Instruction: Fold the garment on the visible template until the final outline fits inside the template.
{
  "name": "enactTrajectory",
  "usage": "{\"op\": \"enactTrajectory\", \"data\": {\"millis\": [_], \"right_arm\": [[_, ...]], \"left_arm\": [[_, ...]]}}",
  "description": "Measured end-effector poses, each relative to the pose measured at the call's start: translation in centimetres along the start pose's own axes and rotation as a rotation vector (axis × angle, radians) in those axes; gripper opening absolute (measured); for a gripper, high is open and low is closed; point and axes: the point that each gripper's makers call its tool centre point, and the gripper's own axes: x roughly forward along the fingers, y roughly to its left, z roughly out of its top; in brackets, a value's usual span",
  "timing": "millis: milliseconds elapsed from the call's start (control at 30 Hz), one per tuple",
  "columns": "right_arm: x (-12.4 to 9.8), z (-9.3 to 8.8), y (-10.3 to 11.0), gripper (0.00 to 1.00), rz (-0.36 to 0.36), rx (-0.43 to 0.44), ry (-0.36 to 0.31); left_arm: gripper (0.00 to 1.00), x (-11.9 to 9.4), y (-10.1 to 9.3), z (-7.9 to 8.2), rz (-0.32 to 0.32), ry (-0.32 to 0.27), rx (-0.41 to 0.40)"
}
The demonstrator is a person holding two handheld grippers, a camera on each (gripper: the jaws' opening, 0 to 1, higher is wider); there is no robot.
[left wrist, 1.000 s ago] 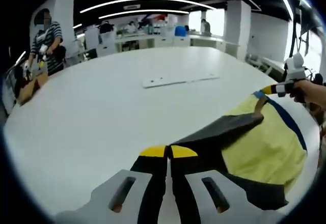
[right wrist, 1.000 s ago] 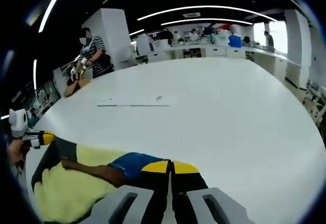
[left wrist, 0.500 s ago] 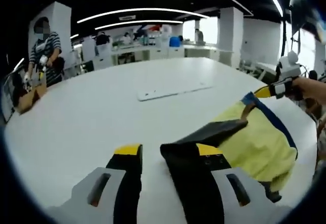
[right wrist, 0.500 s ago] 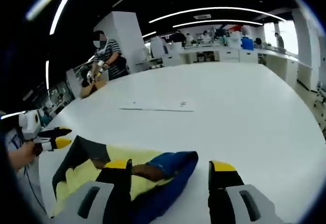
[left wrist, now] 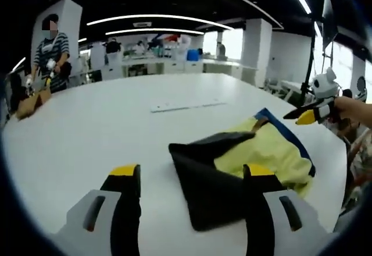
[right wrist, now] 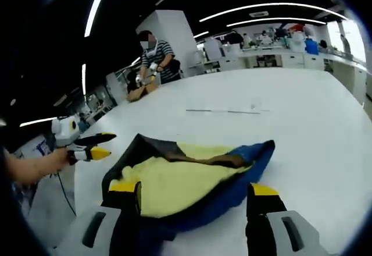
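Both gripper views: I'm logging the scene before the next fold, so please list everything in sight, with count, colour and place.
Garment: one, yellow with black and blue parts, lying bunched on the table in front of both claws.
Table: one, white, large, under the garment.
Flat strip: one, white, on the table beyond the garment.
Bystander: one, striped top, standing at the table's far edge.
Counters: white, along the back of the room.
Ceiling lights: several white curved strips.
Left claw: black, yellow tips, open.
Right claw: black, yellow tips, open.
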Motion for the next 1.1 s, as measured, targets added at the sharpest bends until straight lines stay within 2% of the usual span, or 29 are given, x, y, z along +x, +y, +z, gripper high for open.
{"op": "enactTrajectory", "data": {"millis": [300, 467, 667, 800, 867, 1100], "right_arm": [[-1.4, -1.8, 3.3, 0.78, 0.082, -0.05, 0.014], [-1.9, -2.9, 4.3, 0.79, 0.074, -0.076, 0.028], [-2.4, -4.5, 5.8, 0.77, 0.082, -0.103, 0.043], [-2.5, -5.6, 6.6, 0.71, 0.082, -0.125, 0.053], [-2.6, -6.0, 6.9, 0.66, 0.082, -0.135, 0.05], [-2.7, -7.2, 7.3, 0.5, 0.055, -0.182, 0.041]], "left_arm": [[0.77, -1.8, -3.1, -0.8, -0.065, -0.002, 0.037], [0.76, -2.9, -4.5, -1.9, -0.101, 0.028, 0.06], [0.74, -3.9, -6.8, -2.6, -0.14, 0.031, 0.068], [0.68, -4.1, -8.1, -3.0, -0.167, 0.033, 0.098], [0.66, -4.2, -9.1, -3.3, -0.195, 0.036, 0.098], [0.56, -4.0, -11.1, -4.6, -0.22, 0.059, 0.086]]}}
